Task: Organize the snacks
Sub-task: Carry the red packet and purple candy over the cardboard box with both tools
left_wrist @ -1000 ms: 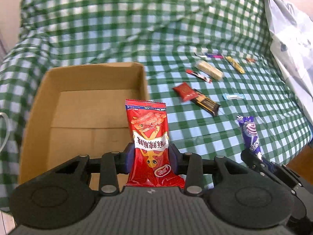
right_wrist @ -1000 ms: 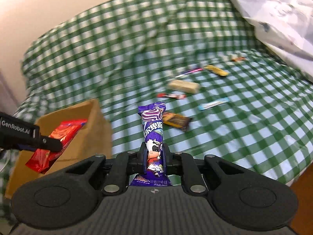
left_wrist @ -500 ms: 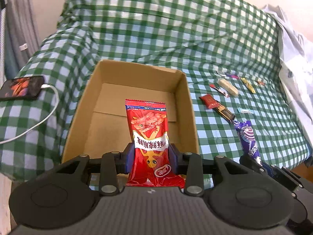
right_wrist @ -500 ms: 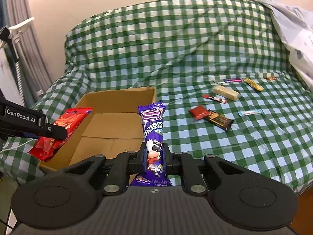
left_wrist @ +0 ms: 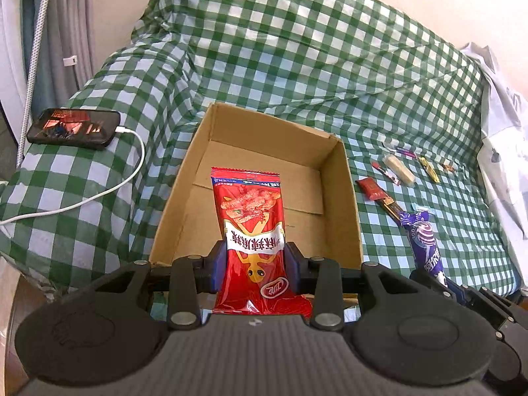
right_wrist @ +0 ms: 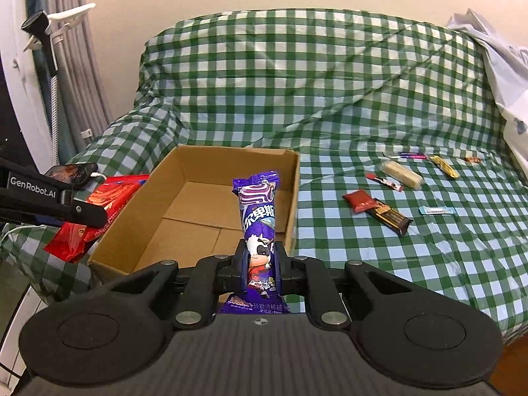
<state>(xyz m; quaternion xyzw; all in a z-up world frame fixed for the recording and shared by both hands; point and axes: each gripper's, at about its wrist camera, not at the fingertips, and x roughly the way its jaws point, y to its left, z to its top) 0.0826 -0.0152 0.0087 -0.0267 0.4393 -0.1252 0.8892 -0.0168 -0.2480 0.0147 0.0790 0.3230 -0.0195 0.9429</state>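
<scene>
My left gripper [left_wrist: 255, 260] is shut on a red snack packet [left_wrist: 250, 217] and holds it upright over the near edge of an open cardboard box [left_wrist: 348, 191]. The box looks empty inside. My right gripper [right_wrist: 260, 264] is shut on a purple snack packet [right_wrist: 255, 211] with a cow on it, in front of the box [right_wrist: 295, 178]. The red packet [right_wrist: 99, 204] and the left gripper show at the left of the right wrist view. The purple packet [left_wrist: 424, 241] shows at the right of the left wrist view.
Several small snacks lie on the green checked sofa cover to the right of the box: a red packet [right_wrist: 359, 200], a dark bar [right_wrist: 392, 219], a beige bar [right_wrist: 402, 173], a yellow bar [right_wrist: 445, 166]. A phone [left_wrist: 72, 128] on a white cable lies on the left armrest.
Both grippers have drawn back and turned left, so the box now sits in the middle of both views. Each still holds its packet.
</scene>
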